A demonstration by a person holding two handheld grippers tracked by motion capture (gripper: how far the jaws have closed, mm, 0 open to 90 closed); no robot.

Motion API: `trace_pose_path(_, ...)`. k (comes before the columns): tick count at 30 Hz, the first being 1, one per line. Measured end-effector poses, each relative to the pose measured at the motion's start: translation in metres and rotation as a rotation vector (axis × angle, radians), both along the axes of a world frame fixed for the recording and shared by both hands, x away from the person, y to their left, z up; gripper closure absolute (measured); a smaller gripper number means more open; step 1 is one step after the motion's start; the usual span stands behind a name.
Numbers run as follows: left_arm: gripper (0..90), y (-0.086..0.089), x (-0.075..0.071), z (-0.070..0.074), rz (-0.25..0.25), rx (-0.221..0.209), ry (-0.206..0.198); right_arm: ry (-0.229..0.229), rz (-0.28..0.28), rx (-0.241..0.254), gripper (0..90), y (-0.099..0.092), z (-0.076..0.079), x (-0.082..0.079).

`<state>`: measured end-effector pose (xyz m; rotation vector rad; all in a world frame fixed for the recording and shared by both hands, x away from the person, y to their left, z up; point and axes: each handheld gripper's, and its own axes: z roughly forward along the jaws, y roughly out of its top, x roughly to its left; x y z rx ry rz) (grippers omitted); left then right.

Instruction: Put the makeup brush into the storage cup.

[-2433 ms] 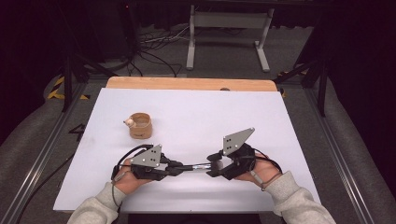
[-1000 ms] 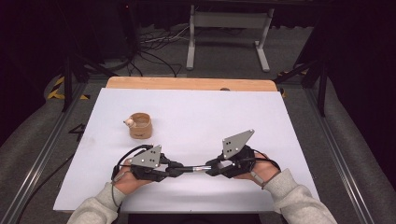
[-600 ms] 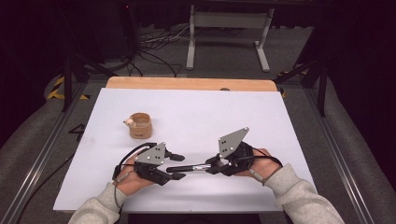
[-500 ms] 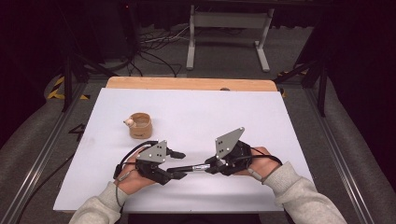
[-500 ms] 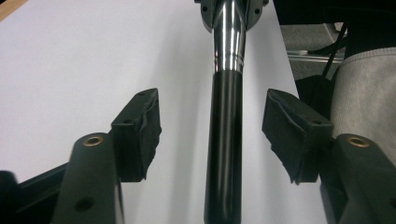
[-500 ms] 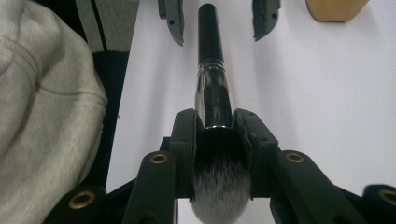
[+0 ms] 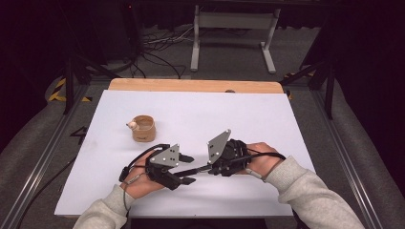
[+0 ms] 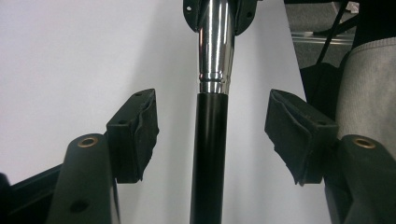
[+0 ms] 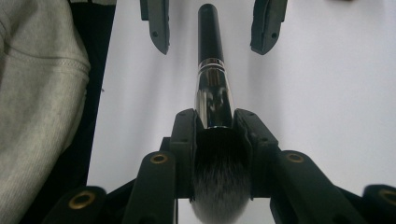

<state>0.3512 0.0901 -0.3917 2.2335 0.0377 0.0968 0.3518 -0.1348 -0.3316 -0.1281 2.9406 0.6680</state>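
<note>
A makeup brush (image 7: pixel 199 169) with a black handle (image 9: pixel 210 37) and a chrome ferrule (image 8: pixel 215 51) lies level just above the white table (image 7: pixel 248 114), near its front edge. My right gripper (image 7: pixel 213 168) (image 9: pixel 215 135) is shut on the brush where the ferrule meets the dark bristles (image 9: pixel 219 191). The left gripper (image 7: pixel 189 169) (image 8: pixel 212 135) faces it, open. Its two pads (image 8: pixel 140 130) stand on either side of the handle with gaps on both sides. In the right gripper view the left gripper (image 9: pixel 212 25) brackets the handle's tip.
A small round wooden cup (image 7: pixel 143 128) with a pale bit at its rim stands left of centre, behind my left hand. A wooden strip (image 7: pixel 196 86) edges the table's far side. Beyond it stand a metal frame (image 7: pixel 234 33) and cables; rails (image 7: pixel 43 157) run along both sides.
The left gripper has opened off the brush handle. Both hands have drawn closer together, the right one carrying the brush leftward, so the handle now reaches deeper between the left jaws.
</note>
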Motion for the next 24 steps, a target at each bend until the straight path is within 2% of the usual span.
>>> trace_pose_path(2,36.1,-0.001,0.001,0.000,0.001,0.010,0.003,-0.001,0.005,-0.018,70.5,0.003,0.002,0.000)
trace_pose_path(7,39.6,-0.003,0.005,-0.002,0.005,0.019,0.042,-0.005,0.021,-0.054,70.4,0.008,0.007,0.000)
trace_pose_path(11,43.2,-0.005,0.007,-0.003,0.000,0.051,0.072,-0.012,0.029,-0.103,70.4,0.015,0.008,-0.001)
trace_pose_path(14,44.0,-0.007,0.007,-0.003,0.003,0.070,0.078,-0.013,0.036,-0.134,70.4,0.019,0.007,-0.001)
trace_pose_path(16,45.6,-0.009,0.007,-0.004,-0.005,0.094,0.095,-0.010,0.045,-0.146,70.4,0.022,0.007,-0.001)
trace_pose_path(18,45.6,-0.010,0.008,-0.005,-0.013,0.102,0.093,-0.009,0.046,-0.151,70.4,0.023,0.007,-0.001)
trace_pose_path(21,46.4,-0.012,0.008,-0.008,-0.022,0.119,0.117,-0.006,0.060,-0.175,70.4,0.026,0.005,-0.002)
trace_pose_path(24,47.7,-0.014,0.008,-0.009,-0.035,0.133,0.118,-0.003,0.075,-0.204,70.4,0.029,0.004,-0.002)
